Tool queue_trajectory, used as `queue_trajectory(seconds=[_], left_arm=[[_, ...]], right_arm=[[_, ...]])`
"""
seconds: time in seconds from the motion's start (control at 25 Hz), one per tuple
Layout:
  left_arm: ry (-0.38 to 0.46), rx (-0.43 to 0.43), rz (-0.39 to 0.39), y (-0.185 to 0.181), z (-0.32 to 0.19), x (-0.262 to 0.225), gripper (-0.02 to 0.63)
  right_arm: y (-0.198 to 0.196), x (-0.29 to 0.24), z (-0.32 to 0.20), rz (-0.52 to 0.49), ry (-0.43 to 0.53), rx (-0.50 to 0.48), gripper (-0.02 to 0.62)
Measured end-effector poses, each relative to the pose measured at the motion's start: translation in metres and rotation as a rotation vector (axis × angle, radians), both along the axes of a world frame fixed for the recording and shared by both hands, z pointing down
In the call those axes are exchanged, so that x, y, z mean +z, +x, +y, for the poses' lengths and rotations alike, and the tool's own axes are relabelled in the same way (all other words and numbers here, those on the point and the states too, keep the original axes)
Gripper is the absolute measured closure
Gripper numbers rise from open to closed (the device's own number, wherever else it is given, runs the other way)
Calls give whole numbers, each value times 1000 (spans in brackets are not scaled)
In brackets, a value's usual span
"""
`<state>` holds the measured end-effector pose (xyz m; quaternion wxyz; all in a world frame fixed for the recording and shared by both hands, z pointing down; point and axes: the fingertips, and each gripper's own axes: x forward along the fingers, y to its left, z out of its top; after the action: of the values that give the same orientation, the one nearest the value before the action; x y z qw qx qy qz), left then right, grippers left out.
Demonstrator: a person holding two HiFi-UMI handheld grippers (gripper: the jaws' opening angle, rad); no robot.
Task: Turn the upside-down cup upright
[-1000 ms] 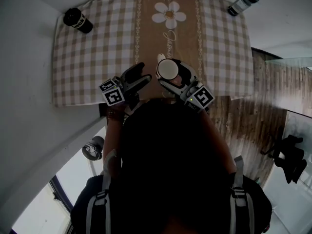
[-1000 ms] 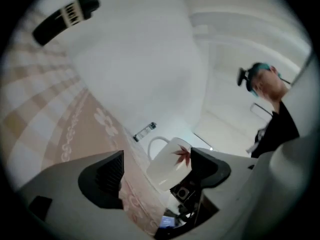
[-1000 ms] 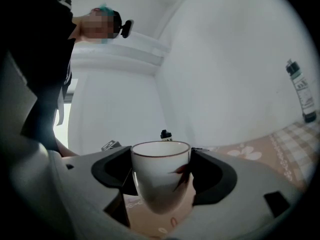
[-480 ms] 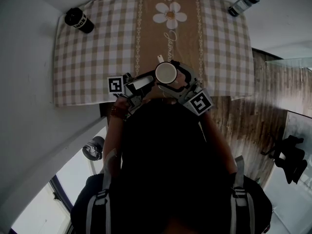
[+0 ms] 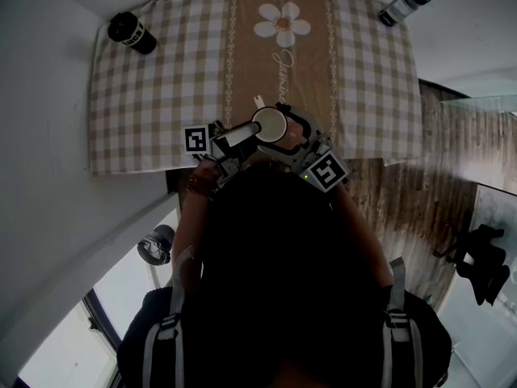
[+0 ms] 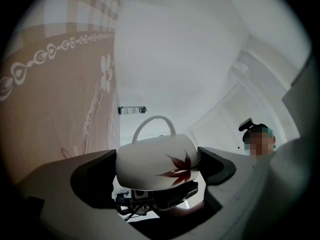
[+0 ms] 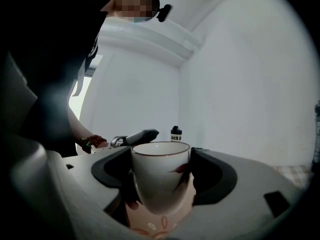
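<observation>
The right hand-held gripper [image 7: 161,165] is clamped on the cup [image 7: 159,184], with a pad on either side of its wall. It holds the cup mouth up above the near edge of the table [image 5: 371,95]. The left hand-held gripper [image 6: 158,165] meets the same cup from the side. Its jaws are near their widest and have just been closing, with a pad against each end of the cup. The table's checked cloth bears a daisy [image 5: 280,21]. A black bottle [image 5: 129,33] and a grey bottle [image 5: 404,5] are at its far corners.
</observation>
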<state>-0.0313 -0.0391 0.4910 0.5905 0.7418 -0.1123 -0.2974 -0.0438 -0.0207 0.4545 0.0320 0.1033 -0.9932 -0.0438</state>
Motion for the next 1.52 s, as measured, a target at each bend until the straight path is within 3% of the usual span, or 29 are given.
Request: queue_trajectory(seconds=[0.56,0.88,1.12,1.28,1.4,1.52], left_arm=[[18,-103,-3,-9,-4,1,112],[48,-146,-57,-13,-10,3,117],[29,-188,-31,-22,-14,7,117],[51,-213,9,-31,-17,-1,117],[61,-222,-15,-33,-18,-2,117],[97,-215,-61,-34,-15,-2,117]], right_arm=[[-2,7,1,64,-3,-2,209],[-3,7,-3,71,0,3,207],[-3,5,-5,34,-52,-7,207],[-2,10,-4,75,-30,-17,207],[-3,10,-4,49,-88,-9,206],[3,5,-9,-42,-221,-21,206]])
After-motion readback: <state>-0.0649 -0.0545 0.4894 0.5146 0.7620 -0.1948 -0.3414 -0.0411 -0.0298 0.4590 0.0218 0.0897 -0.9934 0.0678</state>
